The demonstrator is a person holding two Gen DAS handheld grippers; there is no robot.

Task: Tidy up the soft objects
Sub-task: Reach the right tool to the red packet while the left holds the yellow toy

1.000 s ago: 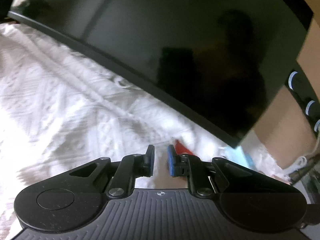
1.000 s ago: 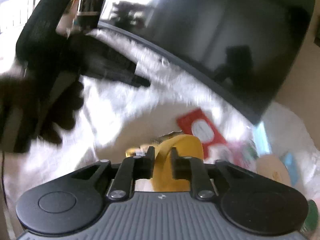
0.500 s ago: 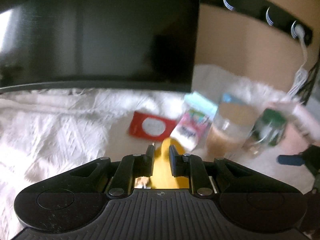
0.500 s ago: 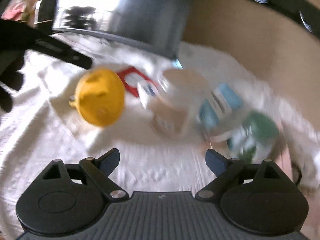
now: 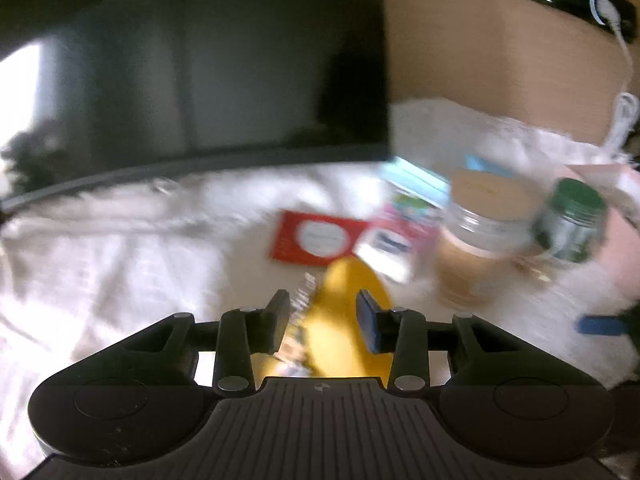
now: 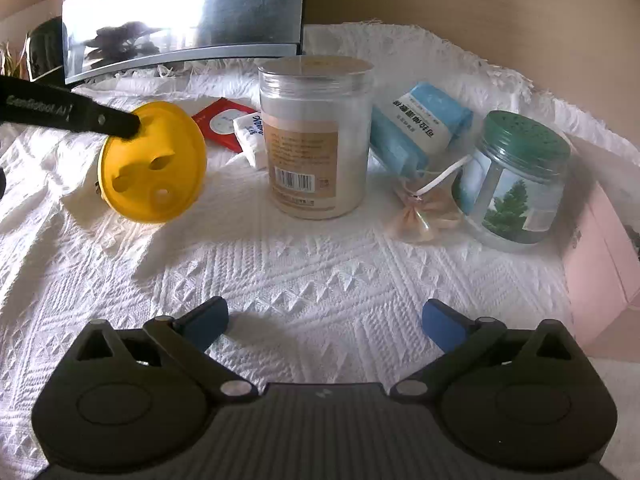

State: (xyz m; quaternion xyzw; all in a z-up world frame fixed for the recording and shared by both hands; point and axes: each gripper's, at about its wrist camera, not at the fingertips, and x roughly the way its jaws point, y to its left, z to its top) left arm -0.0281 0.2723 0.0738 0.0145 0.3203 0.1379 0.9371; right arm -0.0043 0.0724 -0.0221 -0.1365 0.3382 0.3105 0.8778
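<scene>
The yellow soft toy (image 6: pixel 152 168) is seen at the left of the white textured cloth (image 6: pixel 320 272), propped on edge, well apart from the clear jar (image 6: pixel 316 136) to its right. In the left wrist view it sits between the fingers of the left gripper (image 5: pixel 323 312), whose jaws are opening; whether the pads still touch it cannot be told through the blur. From the right wrist view a black finger is seen resting against its upper rim.

The toy is judged light and squashy, likely to give under pressure, with dimples and a smooth skin that may slip. A hold across its rim is judged the safest, since the broad face offers little to pinch.

The right gripper (image 6: pixel 325 322) is spread wide and opening, nothing between its fingers, only bare cloth below. The toy lies up and to its left, well apart.
</scene>
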